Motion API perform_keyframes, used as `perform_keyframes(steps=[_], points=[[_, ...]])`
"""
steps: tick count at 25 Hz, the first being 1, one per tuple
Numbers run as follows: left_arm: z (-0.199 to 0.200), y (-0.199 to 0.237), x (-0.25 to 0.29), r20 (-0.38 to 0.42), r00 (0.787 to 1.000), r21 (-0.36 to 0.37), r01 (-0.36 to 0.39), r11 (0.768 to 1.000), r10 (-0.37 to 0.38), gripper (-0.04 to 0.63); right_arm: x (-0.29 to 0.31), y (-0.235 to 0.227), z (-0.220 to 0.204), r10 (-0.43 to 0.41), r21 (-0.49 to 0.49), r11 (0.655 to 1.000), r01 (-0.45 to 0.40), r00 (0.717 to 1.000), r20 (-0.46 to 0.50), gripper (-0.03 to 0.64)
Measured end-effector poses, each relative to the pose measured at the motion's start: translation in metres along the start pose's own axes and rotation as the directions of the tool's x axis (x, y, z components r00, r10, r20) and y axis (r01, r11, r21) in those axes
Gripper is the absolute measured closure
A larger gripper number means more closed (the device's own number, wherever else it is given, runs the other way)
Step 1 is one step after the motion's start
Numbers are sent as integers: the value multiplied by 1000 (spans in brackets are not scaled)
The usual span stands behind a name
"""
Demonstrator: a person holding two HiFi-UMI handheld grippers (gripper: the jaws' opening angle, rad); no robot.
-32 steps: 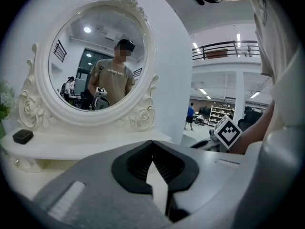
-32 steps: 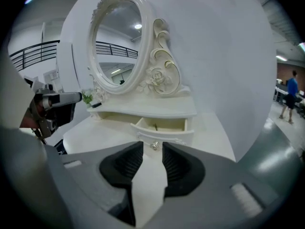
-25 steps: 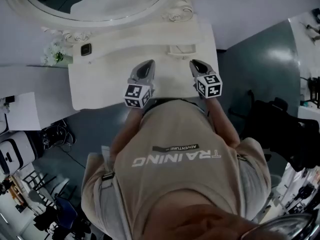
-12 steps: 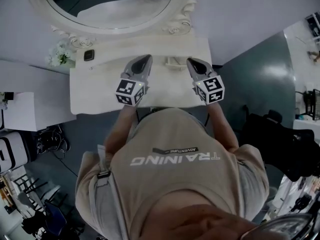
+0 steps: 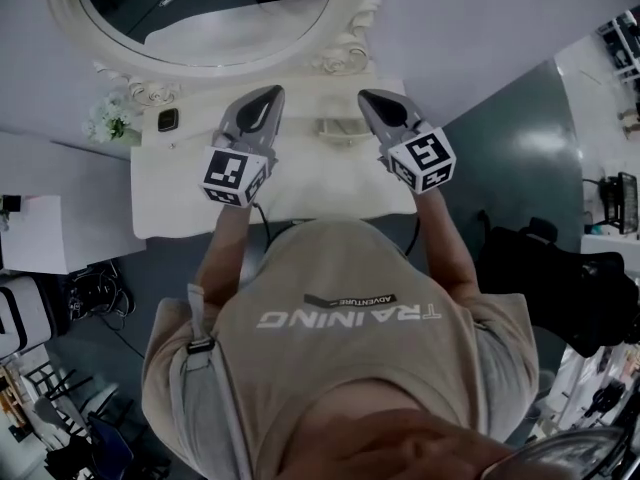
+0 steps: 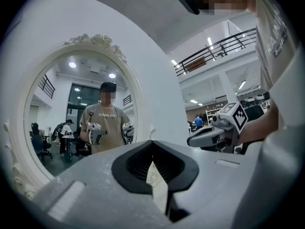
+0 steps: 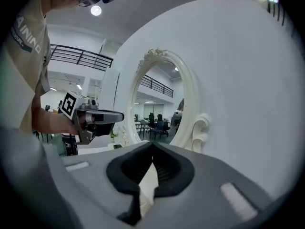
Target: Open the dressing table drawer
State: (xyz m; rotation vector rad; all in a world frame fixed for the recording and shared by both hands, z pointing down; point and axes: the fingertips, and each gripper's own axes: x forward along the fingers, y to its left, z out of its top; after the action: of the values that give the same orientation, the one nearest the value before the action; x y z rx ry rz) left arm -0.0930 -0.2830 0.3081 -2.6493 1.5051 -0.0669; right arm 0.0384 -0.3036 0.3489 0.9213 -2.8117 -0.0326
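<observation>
Hovering above dressing table bench [image 5: 300, 183], before oval mirror [image 5: 200, 13] | left gripper [image 5: 270, 92] fingers clenched, empty | right gripper [image 5: 366, 97] fingers clenched, empty | drawer hidden below bench top; contents not visible.

Left gripper [image 6: 152, 144]: jaws closed tip to tip, nothing between them.
Mirror [image 6: 71, 80]: oval, white carved frame, ahead at left; a person [image 6: 106, 123] holding two grippers is reflected in it.
Right gripper [image 6: 191, 140]: at right, level, in front of the white wall [image 6: 162, 80].
</observation>
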Motion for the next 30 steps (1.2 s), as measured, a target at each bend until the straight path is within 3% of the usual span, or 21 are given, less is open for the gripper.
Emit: perform_keyframes(steps=[7, 15, 22, 27, 30], points=[[5, 5, 3, 14, 1000, -30, -4, 1000, 4, 589, -7, -13, 32, -23, -31, 999, 25, 998, 57, 614], [8, 2, 6, -3, 999, -14, -34, 999, 34, 589, -20, -34, 32, -90, 4, 996, 90, 990, 104, 614], [-12, -3, -8, -82, 995, -37, -62, 997, 59, 589, -18, -33, 17, -75, 4, 997, 76, 992, 103, 614], [-14, 1, -17, -83, 994, -47, -76, 996, 72, 589, -12, -24, 20, -19, 1, 1000, 19, 987, 161, 614], [-21, 3, -22, -84, 993, -64, -84, 994, 78, 589, -11, -17, 21, -23, -16, 1000, 26, 986, 162, 614]])
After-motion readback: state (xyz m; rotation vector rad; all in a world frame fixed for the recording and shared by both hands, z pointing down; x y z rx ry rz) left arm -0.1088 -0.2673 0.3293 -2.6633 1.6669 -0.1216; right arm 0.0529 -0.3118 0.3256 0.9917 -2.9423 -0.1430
